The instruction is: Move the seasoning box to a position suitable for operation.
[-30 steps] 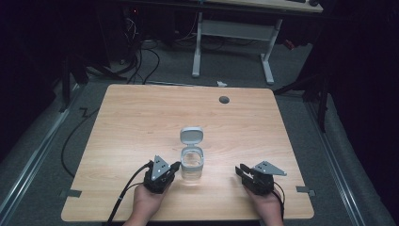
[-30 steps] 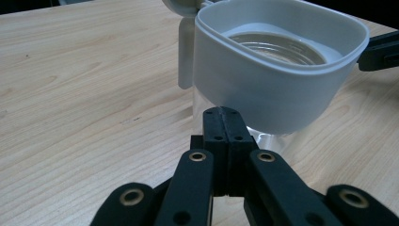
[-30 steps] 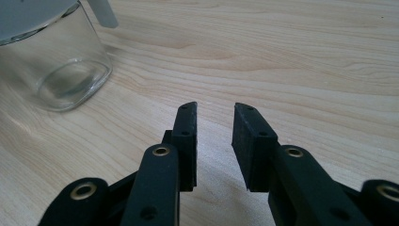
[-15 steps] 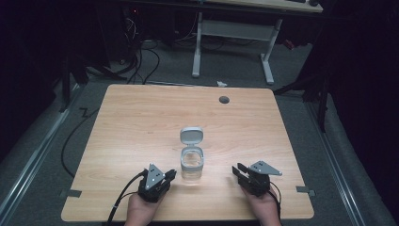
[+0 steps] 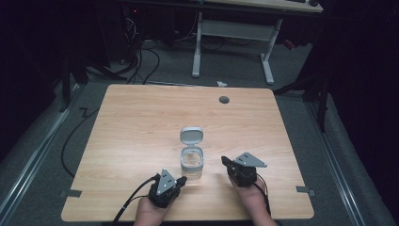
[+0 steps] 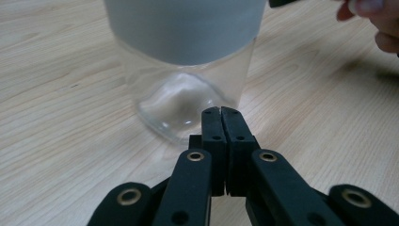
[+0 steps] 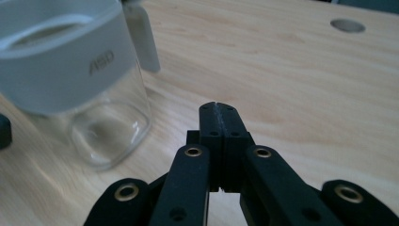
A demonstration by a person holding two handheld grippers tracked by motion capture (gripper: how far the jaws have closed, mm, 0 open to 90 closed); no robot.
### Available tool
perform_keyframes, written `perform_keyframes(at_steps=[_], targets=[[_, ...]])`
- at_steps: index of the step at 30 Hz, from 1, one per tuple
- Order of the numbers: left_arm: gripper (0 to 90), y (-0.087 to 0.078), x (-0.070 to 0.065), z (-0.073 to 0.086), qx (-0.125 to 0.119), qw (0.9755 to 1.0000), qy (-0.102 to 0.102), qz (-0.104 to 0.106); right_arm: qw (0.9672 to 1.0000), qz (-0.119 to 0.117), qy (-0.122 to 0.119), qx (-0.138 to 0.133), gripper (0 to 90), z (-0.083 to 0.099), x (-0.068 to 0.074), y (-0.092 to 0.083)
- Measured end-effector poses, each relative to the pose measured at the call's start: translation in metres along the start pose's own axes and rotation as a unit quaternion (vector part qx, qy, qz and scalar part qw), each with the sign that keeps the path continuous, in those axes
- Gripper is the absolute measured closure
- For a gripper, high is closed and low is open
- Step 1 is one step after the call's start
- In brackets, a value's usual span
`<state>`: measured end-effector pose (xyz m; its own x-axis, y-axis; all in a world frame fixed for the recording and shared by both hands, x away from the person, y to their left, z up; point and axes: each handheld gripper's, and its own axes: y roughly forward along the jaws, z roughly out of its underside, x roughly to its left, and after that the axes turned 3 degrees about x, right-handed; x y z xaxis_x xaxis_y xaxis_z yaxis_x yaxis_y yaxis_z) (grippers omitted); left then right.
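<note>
Clear glass jar (image 5: 192, 162) with grey collar, hinged lid (image 5: 192, 135) flipped open toward 12 o'clock, nothing visible inside, standing mid-front on wooden surface (image 5: 141, 127). Round cable hole (image 5: 224, 100) at 1 o'clock, well apart. Left gripper (image 5: 181, 179) at jar's 7 o'clock, right gripper (image 5: 225, 161) at 3 o'clock; both jaws pressed together, holding nothing, near jar without touching.

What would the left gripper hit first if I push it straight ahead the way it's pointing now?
Most likely the clear glass jar with the grey collar: it stands directly beyond the shut tips of the left gripper, with a little bare wooden table between them. The exact gap is hard to judge.
</note>
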<state>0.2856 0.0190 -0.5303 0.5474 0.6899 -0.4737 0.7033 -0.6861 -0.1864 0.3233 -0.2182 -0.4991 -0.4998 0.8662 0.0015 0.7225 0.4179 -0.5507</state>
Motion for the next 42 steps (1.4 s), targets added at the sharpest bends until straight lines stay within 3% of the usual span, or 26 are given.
perform_keyframes(at_steps=[4,14,18,27,42], targets=[[89.8,0.005,0.0,-0.001,-0.003,1.0,-0.003,-0.002,0.9999,-0.003,-0.003,-0.011,90.0,-0.016,0.002,0.006],[90.0,0.009,0.005,-0.002,-0.009,0.9999,-0.008,-0.007,0.9998,-0.003,0.012,-0.016,90.0,-0.029,-0.005,0.016],[90.0,0.009,0.004,0.0,-0.01,0.9999,-0.001,-0.008,0.9997,-0.005,0.015,-0.017,90.0,-0.04,-0.009,0.023],[90.0,0.009,0.006,-0.002,-0.014,0.9998,-0.009,-0.01,0.9997,-0.01,0.008,-0.02,90.0,-0.062,-0.01,0.037],[90.0,0.009,0.006,-0.002,-0.014,0.9998,-0.012,-0.008,0.9991,-0.022,-0.008,-0.035,90.0,-0.093,0.003,0.052]])
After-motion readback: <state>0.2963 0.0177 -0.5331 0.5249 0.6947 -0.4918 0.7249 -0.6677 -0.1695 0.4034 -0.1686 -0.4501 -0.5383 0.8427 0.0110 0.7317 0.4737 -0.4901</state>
